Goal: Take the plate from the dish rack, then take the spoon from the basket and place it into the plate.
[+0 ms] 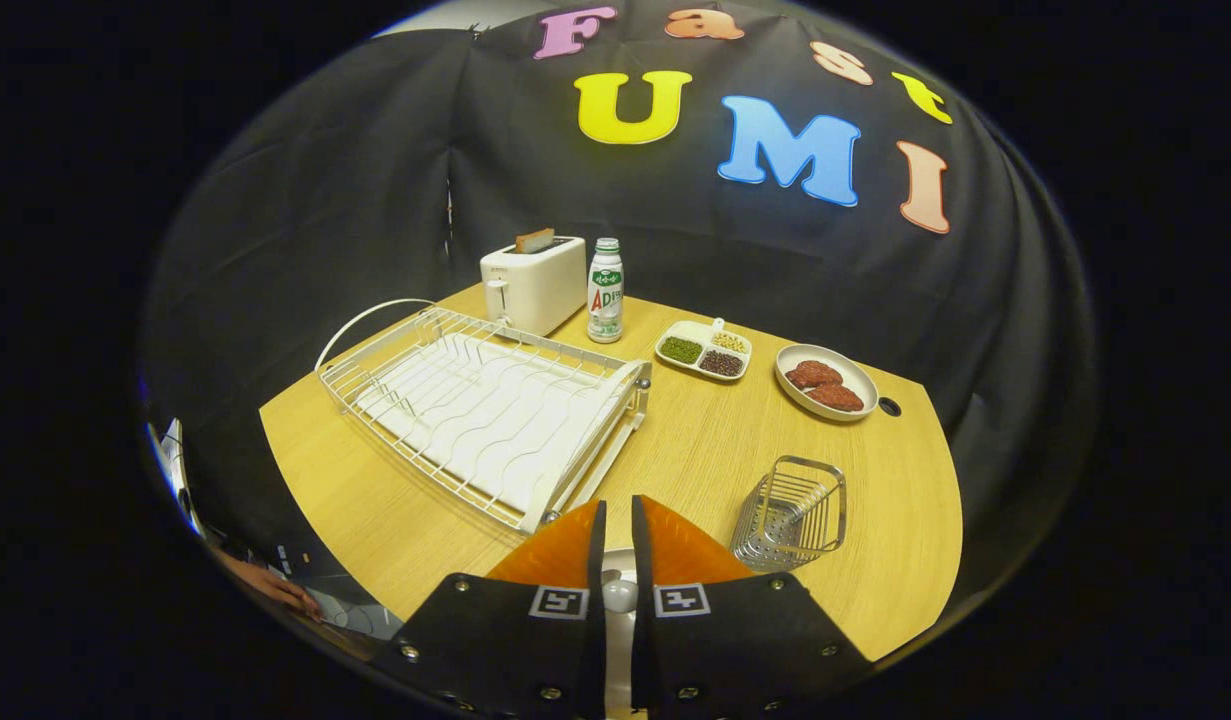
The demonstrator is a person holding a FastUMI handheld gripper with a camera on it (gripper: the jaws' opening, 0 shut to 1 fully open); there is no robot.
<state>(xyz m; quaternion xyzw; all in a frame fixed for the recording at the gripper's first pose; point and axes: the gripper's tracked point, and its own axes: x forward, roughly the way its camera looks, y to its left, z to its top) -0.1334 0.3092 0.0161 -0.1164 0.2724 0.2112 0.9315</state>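
Orange-fingered claw (618,520) hovering over the light wooden desk (695,450).
Its fingers are sitting nearly closed, gripping nothing, between white wire dish rack (485,410) and metal wire basket (793,512).

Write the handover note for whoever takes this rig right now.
Claw: fingers almost together, low over the near edge of the table. A small pale rounded thing sits in the gap, possibly the spoon; a grip cannot be confirmed.
Dish rack: no plate in it.
Basket: looks empty, just right of the fingers.
Done: plate apparently out of the rack.
Left: find the plate and check the spoon lies in it.
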